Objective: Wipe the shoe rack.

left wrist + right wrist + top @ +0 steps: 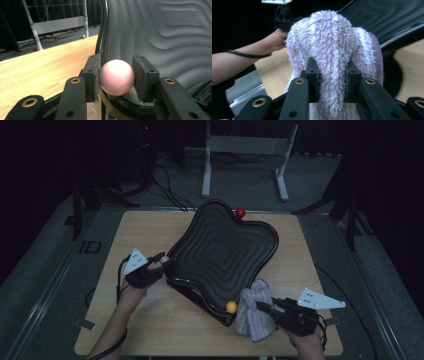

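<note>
A black tray (220, 251) with rippled rings lies tilted on the wooden table, propped on short posts topped with balls. My left gripper (159, 260) is at its left corner, shut on the pink ball (116, 77) there, with both pads (96, 72) against it. A red ball (240, 212) sits at the far corner and a yellow ball (231, 306) at the near one. My right gripper (260, 306) is shut on a fluffy lilac cloth (332, 37), which it holds up beside the tray's near corner, close to the yellow ball.
The light wooden table (150, 320) has bare room to the left and in front of the tray. Beyond its far edge a white metal stand (245, 147) and cables lie on the grey floor. The person's left hand (275, 40) appears behind the cloth.
</note>
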Demonstrator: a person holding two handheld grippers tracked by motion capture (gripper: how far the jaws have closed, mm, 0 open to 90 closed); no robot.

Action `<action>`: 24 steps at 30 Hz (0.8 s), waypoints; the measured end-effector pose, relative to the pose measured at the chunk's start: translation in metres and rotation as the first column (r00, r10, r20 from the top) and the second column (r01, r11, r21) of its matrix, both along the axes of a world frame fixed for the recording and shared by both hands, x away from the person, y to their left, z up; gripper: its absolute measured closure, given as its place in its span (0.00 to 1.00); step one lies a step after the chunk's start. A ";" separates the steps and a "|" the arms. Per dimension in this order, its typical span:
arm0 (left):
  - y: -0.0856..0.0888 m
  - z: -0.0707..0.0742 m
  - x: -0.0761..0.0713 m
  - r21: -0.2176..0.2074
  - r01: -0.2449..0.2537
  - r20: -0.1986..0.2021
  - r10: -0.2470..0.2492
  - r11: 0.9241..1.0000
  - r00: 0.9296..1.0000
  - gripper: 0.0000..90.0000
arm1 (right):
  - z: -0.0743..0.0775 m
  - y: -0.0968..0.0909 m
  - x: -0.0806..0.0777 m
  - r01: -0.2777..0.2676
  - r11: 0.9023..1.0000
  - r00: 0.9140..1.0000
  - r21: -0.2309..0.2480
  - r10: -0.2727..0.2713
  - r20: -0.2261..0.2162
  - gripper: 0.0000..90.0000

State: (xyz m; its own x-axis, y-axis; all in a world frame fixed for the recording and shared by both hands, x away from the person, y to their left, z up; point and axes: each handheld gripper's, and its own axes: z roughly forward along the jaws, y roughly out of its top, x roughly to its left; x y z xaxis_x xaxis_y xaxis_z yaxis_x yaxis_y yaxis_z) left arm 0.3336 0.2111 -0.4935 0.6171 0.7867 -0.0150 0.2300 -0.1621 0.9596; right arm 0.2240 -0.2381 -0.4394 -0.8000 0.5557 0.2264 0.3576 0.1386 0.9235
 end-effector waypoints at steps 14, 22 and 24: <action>0.001 0.000 -0.006 0.011 -0.002 0.003 0.002 1.000 1.000 0.67 | -0.018 0.044 0.003 -0.020 0.989 1.000 -0.147 0.018 -0.017 0.67; -0.001 0.002 -0.017 0.050 0.005 0.013 -0.006 0.999 1.000 0.67 | -0.018 0.031 0.013 0.031 0.989 0.999 -0.146 -0.035 -0.028 0.69; -0.002 0.002 -0.018 0.052 0.008 0.014 -0.009 0.999 1.000 0.67 | -0.019 0.027 0.016 0.046 0.988 0.998 -0.144 -0.050 -0.025 0.69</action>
State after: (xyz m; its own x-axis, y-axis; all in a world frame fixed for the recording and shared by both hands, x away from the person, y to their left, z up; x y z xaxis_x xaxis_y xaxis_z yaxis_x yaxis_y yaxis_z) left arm 0.3151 0.2092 -0.4917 0.6236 0.7810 0.0348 0.2148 -0.2139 0.9529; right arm 0.2401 -0.2110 -0.4582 -0.7658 0.6218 0.1639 0.3932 0.2510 0.8846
